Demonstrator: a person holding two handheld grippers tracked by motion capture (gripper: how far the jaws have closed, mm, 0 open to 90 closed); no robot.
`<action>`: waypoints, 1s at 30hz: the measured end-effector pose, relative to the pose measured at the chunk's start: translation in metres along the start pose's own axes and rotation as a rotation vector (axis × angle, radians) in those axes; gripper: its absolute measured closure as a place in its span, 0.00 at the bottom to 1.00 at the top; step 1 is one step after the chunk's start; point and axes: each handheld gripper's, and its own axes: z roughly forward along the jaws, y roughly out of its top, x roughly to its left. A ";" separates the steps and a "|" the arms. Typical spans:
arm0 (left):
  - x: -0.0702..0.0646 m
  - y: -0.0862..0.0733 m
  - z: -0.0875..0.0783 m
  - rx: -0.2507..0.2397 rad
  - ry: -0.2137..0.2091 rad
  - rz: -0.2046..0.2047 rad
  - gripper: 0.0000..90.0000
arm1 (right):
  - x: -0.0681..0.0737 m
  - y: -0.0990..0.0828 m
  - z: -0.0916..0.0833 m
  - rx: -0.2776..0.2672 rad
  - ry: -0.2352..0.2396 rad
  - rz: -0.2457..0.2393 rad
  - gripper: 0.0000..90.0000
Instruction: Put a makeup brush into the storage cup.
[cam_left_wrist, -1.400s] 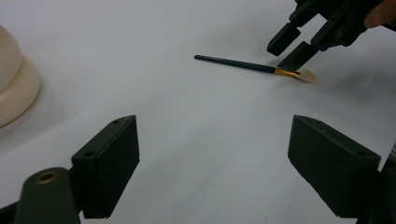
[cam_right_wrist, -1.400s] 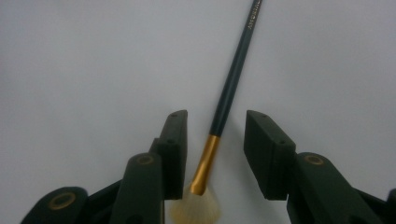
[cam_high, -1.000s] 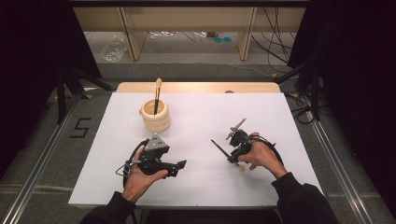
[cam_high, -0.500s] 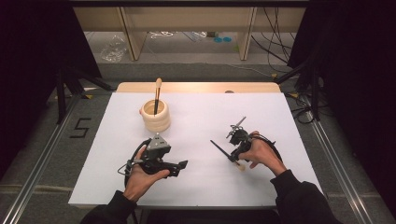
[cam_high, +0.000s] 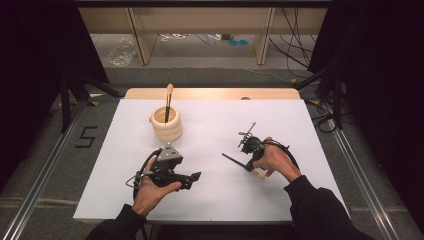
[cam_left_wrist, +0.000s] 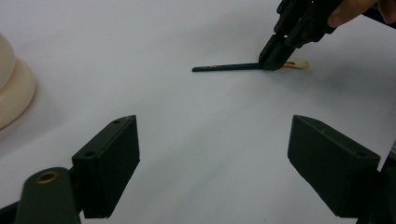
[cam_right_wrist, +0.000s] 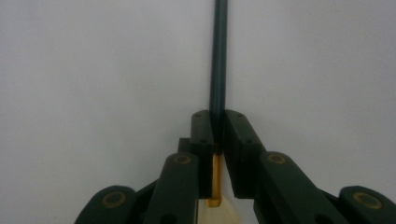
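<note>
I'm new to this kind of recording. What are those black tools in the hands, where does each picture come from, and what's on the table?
No robot here: a person holds a hand-held two-jaw gripper in each hand. The high view looks down from above the person's side of the white table. The other two pictures come from cameras riding on each gripper, looking along its jaws.

The left gripper is wide open over bare table, holding nothing. The right gripper is shut on a thin dark pencil, near the end with a gold band and pale tip; in the left gripper view the pencil lies low along the table.

Farther back stands a cream ridged holder with a brush standing in it.
</note>
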 end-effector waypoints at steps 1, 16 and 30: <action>0.000 0.000 0.000 0.001 0.004 0.003 0.19 | 0.000 0.001 0.000 0.012 -0.001 0.010 0.92; 0.000 0.000 0.000 0.004 -0.001 0.009 0.19 | -0.001 0.014 0.001 0.110 -0.002 -0.043 0.92; 0.000 0.001 0.001 0.010 -0.001 0.015 0.19 | -0.002 0.008 -0.010 0.071 0.019 -0.121 0.93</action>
